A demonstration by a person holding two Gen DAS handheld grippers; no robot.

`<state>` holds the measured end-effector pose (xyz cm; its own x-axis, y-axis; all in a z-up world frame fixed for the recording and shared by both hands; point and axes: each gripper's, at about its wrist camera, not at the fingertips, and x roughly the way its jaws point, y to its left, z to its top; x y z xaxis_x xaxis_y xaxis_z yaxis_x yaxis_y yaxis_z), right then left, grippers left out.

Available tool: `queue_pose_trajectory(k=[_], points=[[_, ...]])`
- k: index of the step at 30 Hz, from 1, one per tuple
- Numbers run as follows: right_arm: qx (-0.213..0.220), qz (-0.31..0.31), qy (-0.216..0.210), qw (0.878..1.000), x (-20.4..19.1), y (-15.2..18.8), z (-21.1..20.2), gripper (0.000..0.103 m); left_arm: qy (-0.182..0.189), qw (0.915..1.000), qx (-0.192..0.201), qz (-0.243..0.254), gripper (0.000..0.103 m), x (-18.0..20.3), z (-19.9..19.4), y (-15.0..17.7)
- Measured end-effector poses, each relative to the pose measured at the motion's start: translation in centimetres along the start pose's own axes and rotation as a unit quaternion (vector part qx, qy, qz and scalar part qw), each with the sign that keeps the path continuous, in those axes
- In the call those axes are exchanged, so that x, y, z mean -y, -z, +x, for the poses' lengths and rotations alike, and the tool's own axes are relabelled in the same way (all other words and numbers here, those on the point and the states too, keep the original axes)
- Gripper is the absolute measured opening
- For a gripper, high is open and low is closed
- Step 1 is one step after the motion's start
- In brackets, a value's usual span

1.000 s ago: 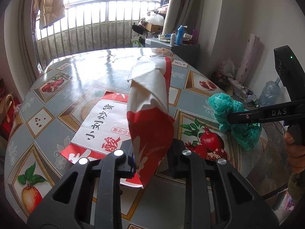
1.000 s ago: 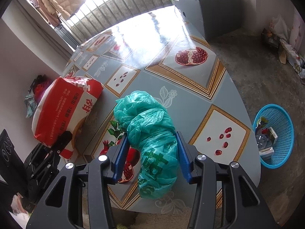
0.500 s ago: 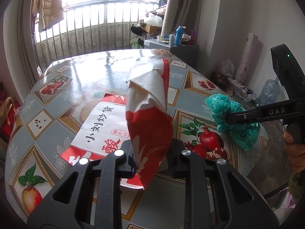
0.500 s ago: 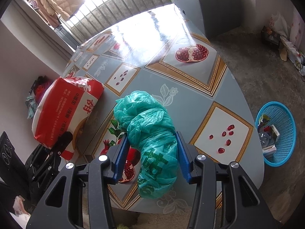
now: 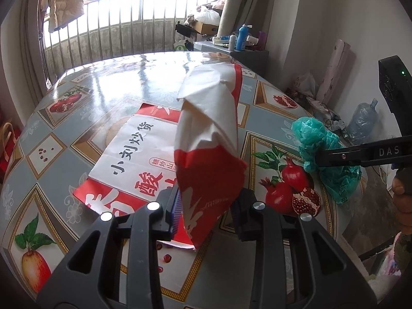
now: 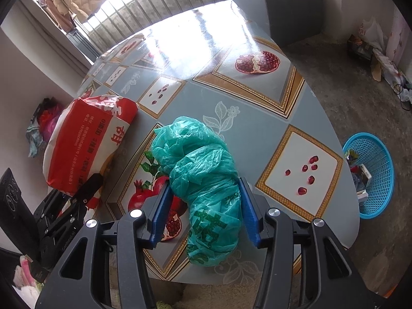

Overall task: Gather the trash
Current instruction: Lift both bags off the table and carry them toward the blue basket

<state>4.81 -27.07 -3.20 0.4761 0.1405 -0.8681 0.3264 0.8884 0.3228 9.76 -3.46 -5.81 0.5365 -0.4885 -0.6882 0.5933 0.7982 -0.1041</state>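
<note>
My left claw (image 5: 206, 206) is clamped on the red-and-white bag (image 5: 209, 154), holding it upright above a flat paper bag (image 5: 128, 159) on the counter (image 5: 103, 82). My right claw (image 6: 203, 216) pinches the green bag (image 6: 206, 180) over the counter's near edge. A blue basket (image 6: 373, 180) sits on the floor, right

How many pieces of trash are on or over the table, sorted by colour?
Red-and-white paper bags: 2, one held up by the left tool (held paper bag) and one flat paper bag on the table.
Green plastic bags: 1, the green plastic bag in the right tool.
Total: 3
</note>
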Motion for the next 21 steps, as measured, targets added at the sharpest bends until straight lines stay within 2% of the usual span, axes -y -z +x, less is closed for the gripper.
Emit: queue_pose_trajectory(k=[1, 3, 9, 14, 21], points=[[-0.001, 0.001, -0.002, 1.000, 0.0, 0.2, 0.1, 0.049, -0.002, 1.0000, -0.001, 0.000, 0.030, -0.1, 0.1, 0.0], [-0.008, 0.002, -0.005, 1.000, 0.1, 0.5, 0.4, 0.049, -0.009, 0.9999, 0.001, 0.006, 0.023, 0.0, 0.1, -0.2], [0.003, 0.013, -0.025, 1.000, 0.8, 1.5, -0.4, 0.046, -0.031, 0.9987, 0.019, 0.035, 0.019, 0.4, -1.3, -0.9], [0.025, 0.026, -0.042, 0.998, 1.6, 2.2, -1.9, 0.046, -0.036, 0.9975, 0.033, 0.051, 0.015, 1.6, -3.1, -1.7], [0.066, 0.042, -0.066, 0.995, 3.5, 2.9, -5.2, 0.045, -0.032, 0.9945, 0.062, 0.078, 0.014, 4.2, -5.9, -2.9]])
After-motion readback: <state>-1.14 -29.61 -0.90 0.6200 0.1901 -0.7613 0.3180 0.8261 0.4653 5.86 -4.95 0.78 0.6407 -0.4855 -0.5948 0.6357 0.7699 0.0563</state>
